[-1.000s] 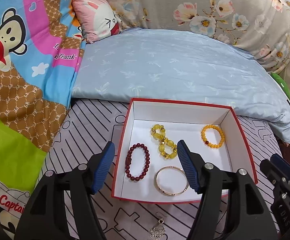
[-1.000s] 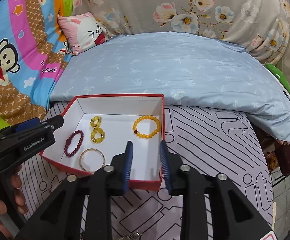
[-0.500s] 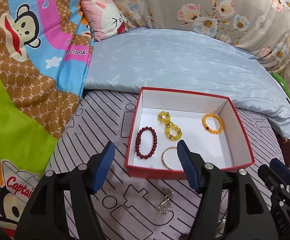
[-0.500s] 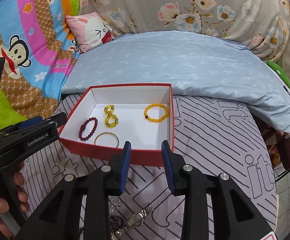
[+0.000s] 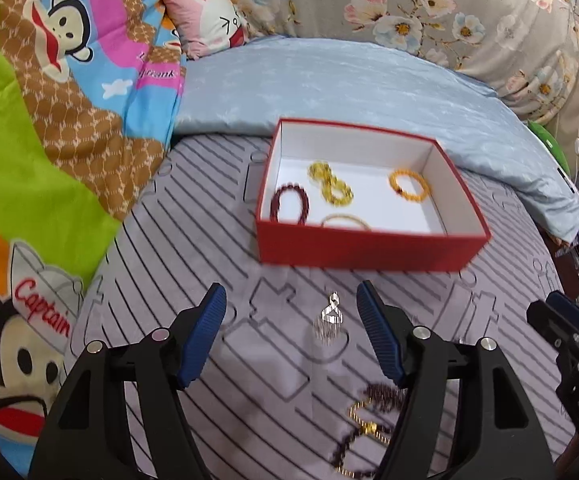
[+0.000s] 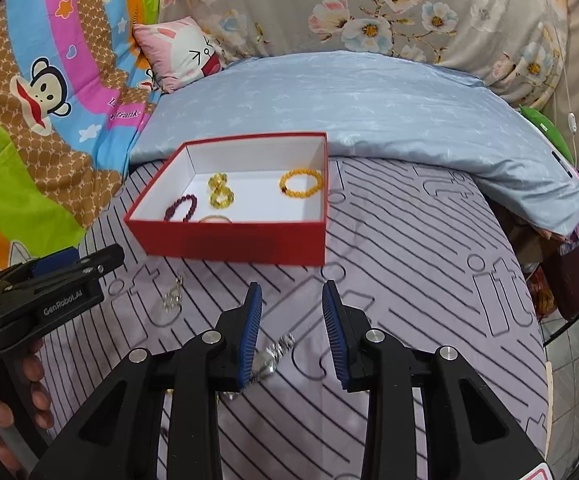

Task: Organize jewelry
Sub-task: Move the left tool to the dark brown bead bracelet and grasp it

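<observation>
**Four bracelets boxed, loose pieces on the sheet**

The red box (image 5: 369, 250), white inside, sits on the striped lilac sheet (image 5: 193, 240) and holds four pieces: a dark red bead bracelet (image 5: 291, 204) at the near left, a twisted yellow bead bracelet (image 5: 331, 188) beside it, an orange bead bracelet (image 5: 409, 186) toward the right wall, and a thin gold bangle (image 5: 345, 220) against the near wall.

Outside the box, a silver tassel earring (image 5: 329, 320) lies on the sheet between the fingers of the left gripper (image 5: 291, 336), whose jaws stand wide apart and hold nothing. Nearer that camera lies a blurred tangle of dark beads and gold chain (image 5: 369, 420).

The right gripper (image 6: 291, 334) is also spread and empty; a silver watch (image 6: 275, 354) lies just by its left pad.

"GenRobot.AI" is printed on the left gripper's side. The cartoon monkey blanket (image 5: 61, 92) reads "Captain" and "Frank". A pale blue quilt (image 5: 369, 92) lies behind the box.
</observation>
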Demonstrator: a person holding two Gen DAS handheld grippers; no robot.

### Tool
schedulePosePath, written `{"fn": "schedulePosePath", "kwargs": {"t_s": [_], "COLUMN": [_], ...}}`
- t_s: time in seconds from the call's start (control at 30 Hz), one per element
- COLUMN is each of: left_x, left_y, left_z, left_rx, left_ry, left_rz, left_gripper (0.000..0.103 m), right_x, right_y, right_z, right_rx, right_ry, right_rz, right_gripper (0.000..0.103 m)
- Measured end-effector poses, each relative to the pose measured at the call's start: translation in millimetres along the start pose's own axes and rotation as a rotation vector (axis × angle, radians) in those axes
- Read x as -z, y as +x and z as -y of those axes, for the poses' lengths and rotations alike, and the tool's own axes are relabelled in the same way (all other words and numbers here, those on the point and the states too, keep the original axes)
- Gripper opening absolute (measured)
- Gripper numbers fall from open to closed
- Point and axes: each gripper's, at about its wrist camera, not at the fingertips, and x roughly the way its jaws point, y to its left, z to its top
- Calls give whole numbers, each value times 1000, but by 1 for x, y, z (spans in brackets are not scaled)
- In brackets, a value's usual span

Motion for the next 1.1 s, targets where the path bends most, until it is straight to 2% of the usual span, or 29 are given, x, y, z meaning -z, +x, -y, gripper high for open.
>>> {"fn": "schedulePosePath", "kwargs": {"t_s": [0.3, 0.57, 0.73, 0.87, 0.93, 1.0, 1.1], "left_x": [60, 93, 104, 107, 108, 107, 103], "left_y": [0, 0, 8, 8, 8, 8, 6], "left_z": [8, 23, 31, 34, 33, 32, 26], "left_rx": [20, 61, 66, 52, 54, 64, 81], "left_ry": [44, 80, 101, 119, 119, 120, 97], "left_rz": [-87, -138, -170, -152, -146, -151, -157], "left_gripper": [64, 64, 53, 41, 22, 8, 8], "right_x": [42, 68, 71, 71, 71, 72, 70], "right_y": [-2, 1, 3, 3, 4, 6, 10], "right_z": [5, 0, -5, -8, -9, -11, -18], "right_rx": [14, -1, -11, -18, -22, -27, -43], "right_ry": [-8, -5, -9, -12, -13, -18, -32], "right_rz": [-65, -112, -122, -123, -125, -129, -134], "right_gripper": [32, 32, 32, 32, 32, 32, 32]}}
